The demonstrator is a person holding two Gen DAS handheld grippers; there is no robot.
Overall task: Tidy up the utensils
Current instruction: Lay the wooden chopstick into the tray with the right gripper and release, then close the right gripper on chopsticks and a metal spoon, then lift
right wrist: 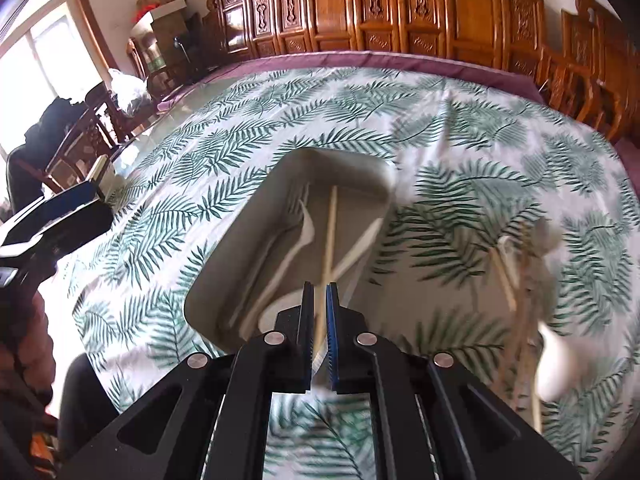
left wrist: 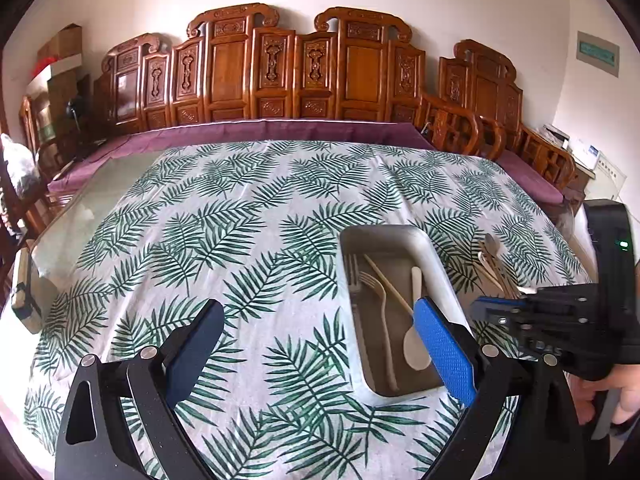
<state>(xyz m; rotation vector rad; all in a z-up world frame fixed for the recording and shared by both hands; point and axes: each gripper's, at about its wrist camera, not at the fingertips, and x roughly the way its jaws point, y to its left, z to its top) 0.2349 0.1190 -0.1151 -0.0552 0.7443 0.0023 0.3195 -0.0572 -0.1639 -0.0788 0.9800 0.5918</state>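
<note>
A grey tray (left wrist: 434, 258) lies on the leaf-print tablecloth and holds forks (left wrist: 374, 282), a wooden chopstick (left wrist: 386, 280) and a white spoon (left wrist: 416, 344). My left gripper (left wrist: 316, 344) is open and empty, its right finger over the tray's near edge. My right gripper (right wrist: 319, 292) is shut on a wooden chopstick (right wrist: 330, 232) that points into the tray (right wrist: 236, 264). The right gripper also shows in the left wrist view (left wrist: 496, 308), beside the tray's right side. More utensils (right wrist: 520, 280) lie on the cloth right of the tray, blurred.
The table's bare glass edge (left wrist: 100, 184) shows at the left. A purple-cushioned wooden bench (left wrist: 280, 128) with carved backs runs behind the table. Chairs and boxes (right wrist: 160, 12) stand at the far left. A small object (left wrist: 24, 292) sits at the table's left edge.
</note>
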